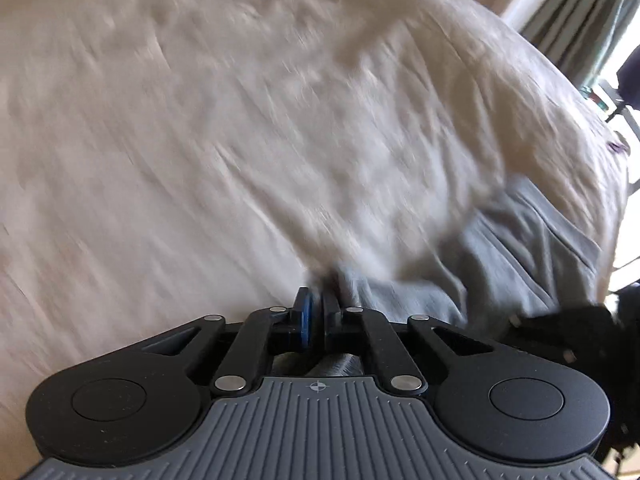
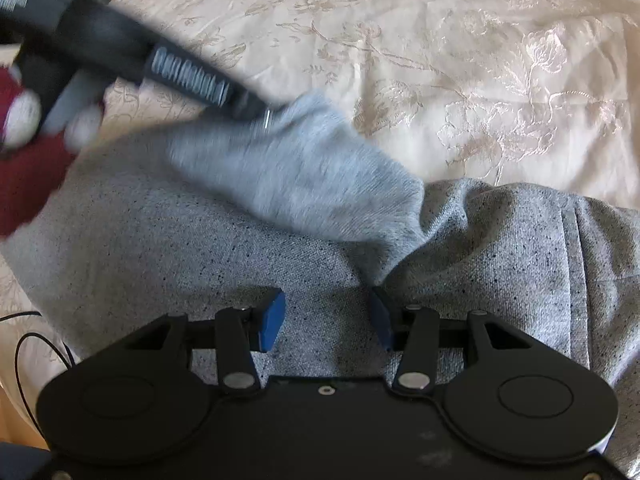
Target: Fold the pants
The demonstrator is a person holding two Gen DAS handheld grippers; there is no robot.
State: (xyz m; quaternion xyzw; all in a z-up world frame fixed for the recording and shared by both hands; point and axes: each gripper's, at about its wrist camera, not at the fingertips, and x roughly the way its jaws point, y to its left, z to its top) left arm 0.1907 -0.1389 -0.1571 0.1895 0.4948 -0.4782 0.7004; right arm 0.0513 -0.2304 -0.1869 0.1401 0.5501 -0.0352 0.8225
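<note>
Fold is early, by my read. Grey pants lie spread on the bed, near edge at 6 o'clock in the right wrist view, most of the cloth flat and wrinkled, no tidy stacked fold visible yet.

Left gripper is clenched, pads pinched together on a bit of grey fabric; the right wrist view shows its tip at a raised, blurred flap of the pants around 10–11 o'clock. So one edge or leg end looks lifted, probably about to be carried over. Can't tell which part of the garment that is.

Right gripper is released, jaws standing apart, hovering over the flat cloth at 6 o'clock. Cloth lies under the gap, but the pads aren't pressing on it.

Left to do: lay that flap across, square the edges, then the remaining folds.

Around: cream embroidered bedspread, clear at 12–3 o'clock, room to fold into. A red sleeve at 9 o'clock. Black cable at 8 o'clock off the bed edge, could snag. Curtain at 2 o'clock in the left view, well apart.
</note>
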